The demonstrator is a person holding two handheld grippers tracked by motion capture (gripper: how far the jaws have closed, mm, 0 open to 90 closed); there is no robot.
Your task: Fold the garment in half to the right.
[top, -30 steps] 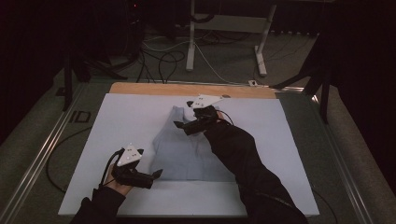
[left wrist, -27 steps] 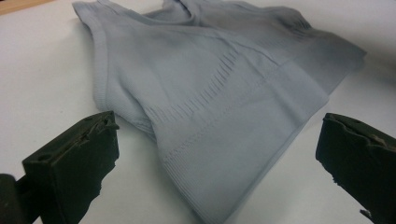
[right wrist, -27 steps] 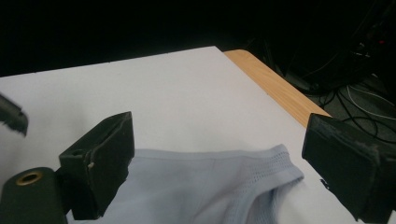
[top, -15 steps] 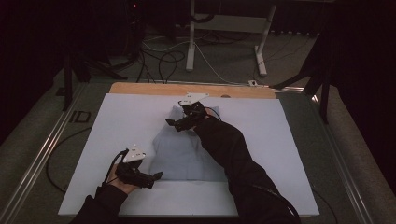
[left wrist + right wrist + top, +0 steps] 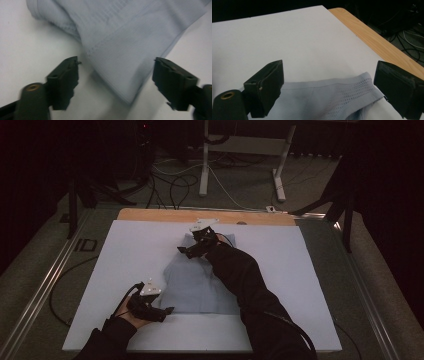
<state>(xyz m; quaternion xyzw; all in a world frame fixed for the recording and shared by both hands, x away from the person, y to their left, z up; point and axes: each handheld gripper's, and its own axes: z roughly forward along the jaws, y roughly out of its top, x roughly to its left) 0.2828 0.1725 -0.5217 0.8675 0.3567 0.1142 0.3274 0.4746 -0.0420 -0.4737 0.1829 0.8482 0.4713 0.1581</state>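
Note:
A pale blue garment [image 5: 192, 282] lies flat in the middle of the white table cover [image 5: 130, 250]. My left gripper [image 5: 167, 310] rests at its near left corner, open; in the left gripper view the garment's stitched hem corner [image 5: 125, 55] lies between the two wide-apart jaws. My right gripper [image 5: 185, 251] hovers over the garment's far edge, open. In the right gripper view the garment's perforated band [image 5: 352, 90] sits low between the spread jaws, untouched.
A wooden table edge [image 5: 165, 215] runs along the far side of the cover. Beyond it stand white desk legs [image 5: 204, 160] and loose cables [image 5: 170, 185] on the floor. Metal rails [image 5: 45, 290] border the table at left and right.
My right gripper has moved left and a little farther away along the garment's far edge. The left gripper has shifted slightly toward the near left corner.

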